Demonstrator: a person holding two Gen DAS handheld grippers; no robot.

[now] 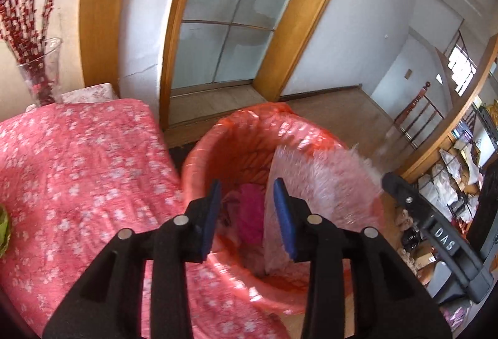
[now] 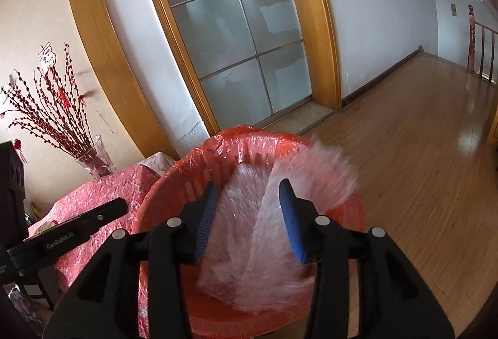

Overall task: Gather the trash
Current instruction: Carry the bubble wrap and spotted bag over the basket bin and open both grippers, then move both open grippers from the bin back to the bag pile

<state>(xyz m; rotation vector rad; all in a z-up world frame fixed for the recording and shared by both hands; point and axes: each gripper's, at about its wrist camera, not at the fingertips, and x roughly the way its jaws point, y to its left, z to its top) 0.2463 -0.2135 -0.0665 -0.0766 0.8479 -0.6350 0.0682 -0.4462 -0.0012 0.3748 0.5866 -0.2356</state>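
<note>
— Starting with the biggest things, what is there?

— A wooden floor (image 2: 414,158) runs off to the right, and a frosted glass door (image 2: 236,40) in a wood frame stands behind. On the left, a surface under a pink floral cloth (image 1: 77,171) carries a glass vase (image 1: 42,71) of red twigs at its far corner.

— And the bin?

— A bin lined with a red bag (image 2: 249,140) stands just beside the surface's edge, below both grippers. A clear crinkled plastic sheet (image 2: 264,233), blurred, lies in it, its upper edge rising above the far right rim. A magenta scrap (image 1: 250,214) sits deeper inside, beside the sheet.

— The grippers?

— The left gripper (image 1: 249,214) hangs over the bin mouth, jaws parted, nothing between them. The right gripper (image 2: 249,214) hangs over the sheet, jaws also apart; whether they touch the plastic I cannot tell, but they are not closed on it.
</note>
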